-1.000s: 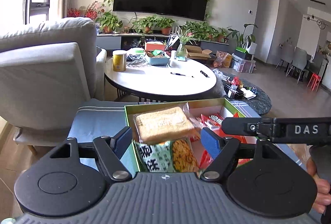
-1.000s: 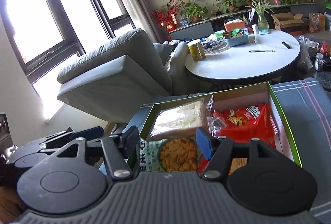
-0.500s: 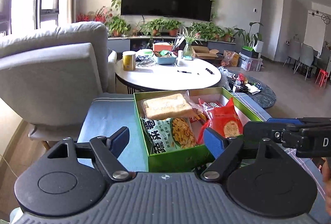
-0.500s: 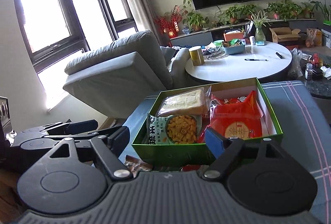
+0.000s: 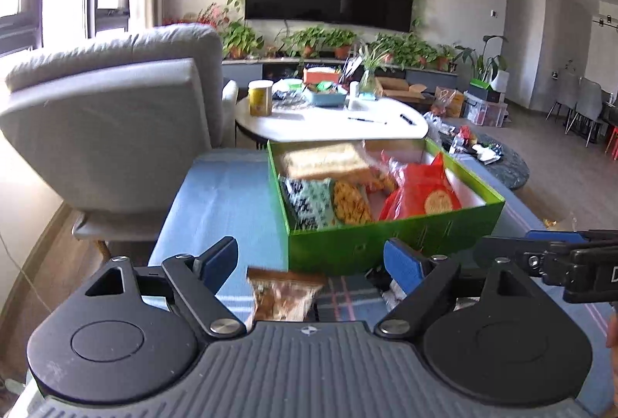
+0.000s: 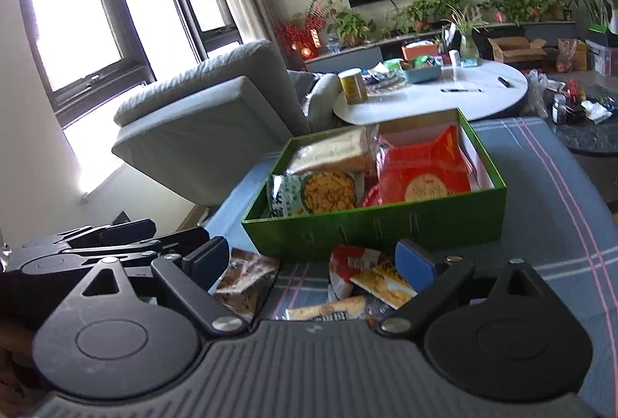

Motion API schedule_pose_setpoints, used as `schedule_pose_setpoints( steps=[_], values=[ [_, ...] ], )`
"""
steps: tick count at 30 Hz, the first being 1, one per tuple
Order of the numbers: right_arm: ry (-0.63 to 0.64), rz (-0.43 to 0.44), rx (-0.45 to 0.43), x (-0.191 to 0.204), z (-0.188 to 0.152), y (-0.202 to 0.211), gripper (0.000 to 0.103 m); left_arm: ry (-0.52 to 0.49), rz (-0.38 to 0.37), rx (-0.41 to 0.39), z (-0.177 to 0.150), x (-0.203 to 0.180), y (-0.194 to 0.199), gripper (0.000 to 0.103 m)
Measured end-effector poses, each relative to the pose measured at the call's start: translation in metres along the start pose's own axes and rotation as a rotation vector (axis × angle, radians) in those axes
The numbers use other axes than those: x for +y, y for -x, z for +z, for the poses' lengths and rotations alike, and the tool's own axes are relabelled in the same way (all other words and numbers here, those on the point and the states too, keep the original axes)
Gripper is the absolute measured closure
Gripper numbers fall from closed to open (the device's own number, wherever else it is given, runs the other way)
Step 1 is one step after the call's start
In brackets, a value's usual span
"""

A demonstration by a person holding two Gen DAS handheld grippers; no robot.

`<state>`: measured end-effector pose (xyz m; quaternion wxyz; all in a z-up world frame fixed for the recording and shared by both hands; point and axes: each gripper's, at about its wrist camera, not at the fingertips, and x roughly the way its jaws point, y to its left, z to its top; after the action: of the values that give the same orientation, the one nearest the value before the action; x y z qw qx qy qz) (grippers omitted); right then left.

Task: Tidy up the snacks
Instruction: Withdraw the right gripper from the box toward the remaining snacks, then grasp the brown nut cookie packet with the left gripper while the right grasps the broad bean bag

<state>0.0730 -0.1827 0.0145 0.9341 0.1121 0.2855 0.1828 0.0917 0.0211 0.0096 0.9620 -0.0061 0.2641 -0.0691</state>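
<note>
left wrist view: the left gripper (image 5: 312, 261) fills the bottom, its fingers wide and opening, pressing on nothing.
brown snack packet (image 5: 284, 296): lying between those fingers on the blue cloth (image 5: 224, 197).
green box (image 5: 390, 244): at 12 o'clock just beyond the packet, filled with a bread pack (image 5: 324, 161), a green chip bag (image 5: 313, 203) and a red bag (image 5: 428, 192).
right gripper (image 5: 548, 255): at 3 o'clock, seen side-on.
right wrist view: the right gripper's (image 6: 312, 257) fingers stand apart, clamping nothing.
loose snacks (image 6: 367, 281): packets lying between the fingers, in front of the green box (image 6: 386, 228).
left gripper (image 6: 96, 244): at 9 o'clock.
white round tabletop (image 6: 444, 95): beyond the box at 1 o'clock.
</note>
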Motion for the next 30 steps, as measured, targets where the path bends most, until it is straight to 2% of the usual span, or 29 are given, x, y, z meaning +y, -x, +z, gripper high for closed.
schedule_pose_setpoints(
  steps=[7, 13, 24, 30],
  values=[
    [-0.046, -0.113, 0.061, -0.014, -0.012, -0.016, 0.041, -0.004, 0.076, 0.086, -0.022, 0.008, -0.033, 0.022],
    [-0.09, -0.126, 0.086, -0.025, -0.016, -0.024, 0.041, 0.049, 0.083, 0.142, -0.028, 0.023, -0.051, 0.022],
    [-0.15, -0.153, 0.096, -0.04, -0.016, -0.029, 0.041, -0.002, 0.086, 0.189, -0.034, 0.019, -0.07, 0.022],
    [-0.206, -0.203, 0.107, -0.052, -0.016, -0.036, 0.041, 0.003, 0.087, 0.227, -0.036, 0.022, -0.085, 0.022]
  ],
)
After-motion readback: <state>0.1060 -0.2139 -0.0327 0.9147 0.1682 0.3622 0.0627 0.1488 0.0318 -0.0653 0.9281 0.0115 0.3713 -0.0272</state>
